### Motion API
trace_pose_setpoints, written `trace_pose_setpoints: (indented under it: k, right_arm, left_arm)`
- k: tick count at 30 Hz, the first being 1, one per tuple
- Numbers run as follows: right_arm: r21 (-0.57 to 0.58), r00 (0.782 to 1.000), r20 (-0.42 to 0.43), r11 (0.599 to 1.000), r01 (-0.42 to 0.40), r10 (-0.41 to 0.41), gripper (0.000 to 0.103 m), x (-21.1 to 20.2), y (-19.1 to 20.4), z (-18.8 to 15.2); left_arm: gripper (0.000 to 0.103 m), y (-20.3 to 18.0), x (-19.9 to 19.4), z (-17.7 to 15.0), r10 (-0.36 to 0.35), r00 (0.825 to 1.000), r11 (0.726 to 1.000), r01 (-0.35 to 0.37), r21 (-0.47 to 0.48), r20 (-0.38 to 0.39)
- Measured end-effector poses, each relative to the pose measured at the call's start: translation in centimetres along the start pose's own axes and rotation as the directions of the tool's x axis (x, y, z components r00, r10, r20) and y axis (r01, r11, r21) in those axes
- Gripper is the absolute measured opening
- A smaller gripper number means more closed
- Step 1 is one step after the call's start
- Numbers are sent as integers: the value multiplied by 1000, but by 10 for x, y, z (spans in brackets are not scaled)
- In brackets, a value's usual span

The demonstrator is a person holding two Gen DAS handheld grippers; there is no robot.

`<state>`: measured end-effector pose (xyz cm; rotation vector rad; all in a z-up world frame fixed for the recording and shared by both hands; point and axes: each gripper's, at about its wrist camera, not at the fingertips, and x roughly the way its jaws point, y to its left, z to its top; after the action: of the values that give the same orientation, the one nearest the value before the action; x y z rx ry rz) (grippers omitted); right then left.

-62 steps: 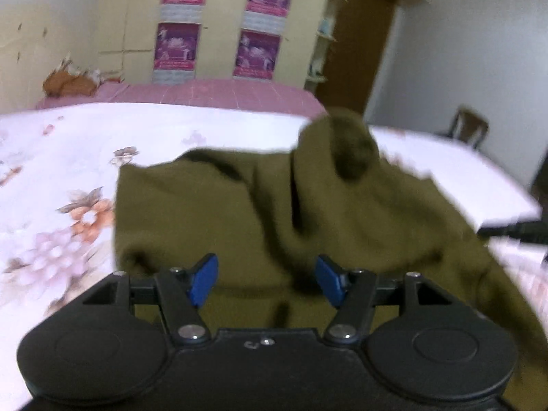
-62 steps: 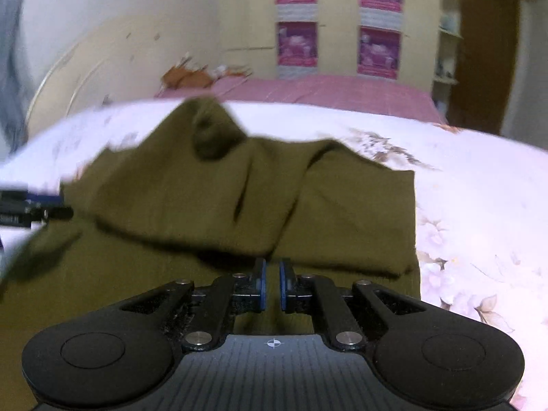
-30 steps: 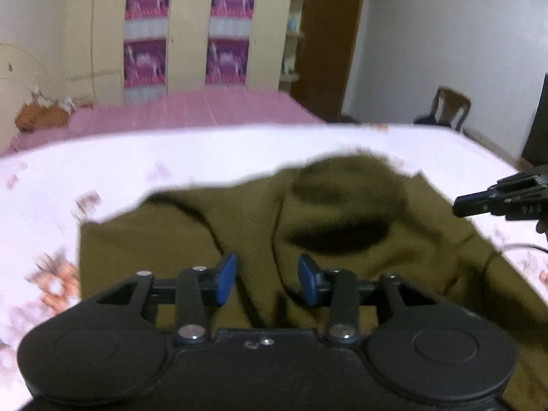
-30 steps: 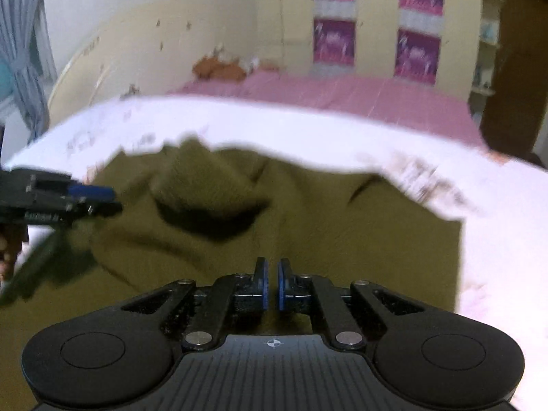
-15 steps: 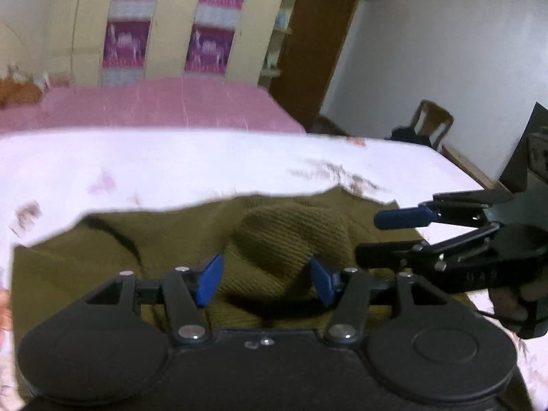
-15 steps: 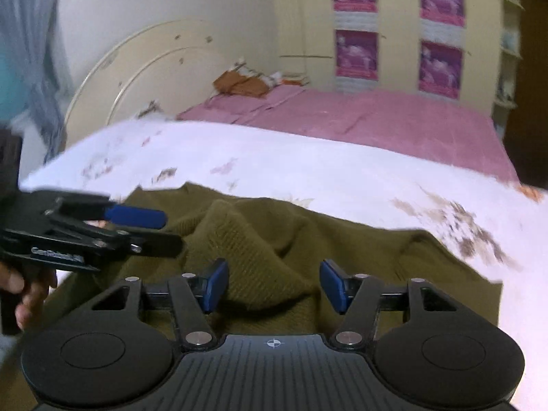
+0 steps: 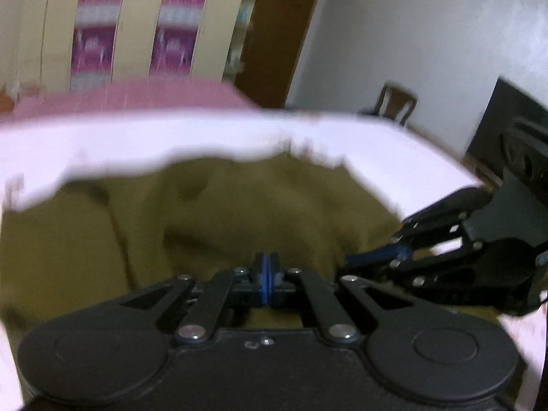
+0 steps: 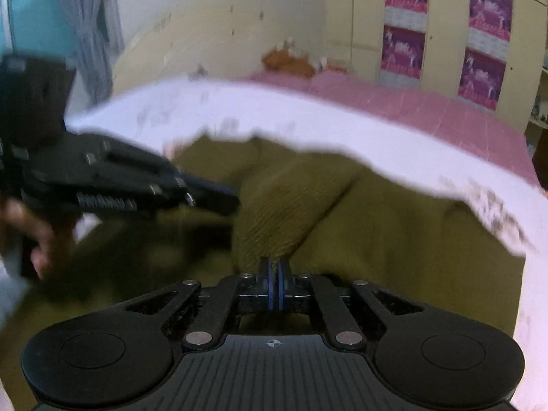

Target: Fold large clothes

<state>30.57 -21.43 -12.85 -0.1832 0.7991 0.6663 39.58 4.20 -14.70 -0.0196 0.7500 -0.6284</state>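
An olive knit garment lies rumpled on the white floral bedsheet. My left gripper is shut low over its near middle, and the picture is blurred. In the right wrist view the left gripper bites the left edge of a raised ribbed fold. My right gripper is shut on the base of that same fold, with olive cloth showing between its pads. In the left wrist view the right gripper reaches in from the right, tips on the garment.
A person's hand holds the left gripper's handle. Behind the sheet lies a pink bed with a brown heap. A postered wardrobe, a brown door and a chair stand at the back.
Both grippers were open half a second ago and have shut. They dropped closer to the garment and drew nearer each other around the raised fold.
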Motion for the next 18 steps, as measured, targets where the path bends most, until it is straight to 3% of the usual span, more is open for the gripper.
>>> trace_pose_setpoints:
  k: [2, 3, 5, 7, 9, 13, 14, 15, 16, 18]
  right_arm:
    - [-3, 996, -92, 1000, -21, 21, 2, 13, 4, -15]
    - [-25, 993, -115, 1000, -13, 10, 2, 11, 7, -21]
    - [-29, 998, -54, 999, 41, -43, 3, -17, 5, -24]
    - [39, 997, 8, 996, 75, -75, 3, -49, -6, -18]
    - [147, 995, 66, 987, 67, -77, 3, -78, -21, -6]
    - [394, 990, 79, 916, 80, -121, 3, -65, -55, 28]
    - [423, 989, 72, 901, 90, -133, 28, -52, -61, 32]
    - [444, 989, 49, 890, 105, -141, 72, -40, -63, 34]
    - [465, 990, 48, 880, 96, -133, 76, -32, -65, 34]
    - [518, 996, 62, 855, 21, -62, 76, -28, -64, 28]
  left_arm:
    - [1, 6, 9, -21, 29, 995, 1000, -29, -3, -97]
    - [1, 8, 5, -27, 41, 993, 999, -42, -5, -109]
    - [3, 14, -16, -28, 63, 996, 997, -66, -34, -69]
    - [2, 15, -34, -17, 95, 995, 995, -96, -34, -14]
    - [11, 11, -44, 3, 96, 994, 995, -94, -42, 46]
    - [29, -8, -21, 44, 80, 992, 996, -74, -54, 101]
    - [36, -11, -9, 49, 102, 992, 993, -98, -58, 71]
    - [35, -12, -1, 52, 129, 990, 989, -125, -76, 49]
    - [37, -12, 4, 52, 133, 990, 987, -128, -101, 38]
    - [63, -12, 0, 44, 152, 988, 980, -146, -134, 38]
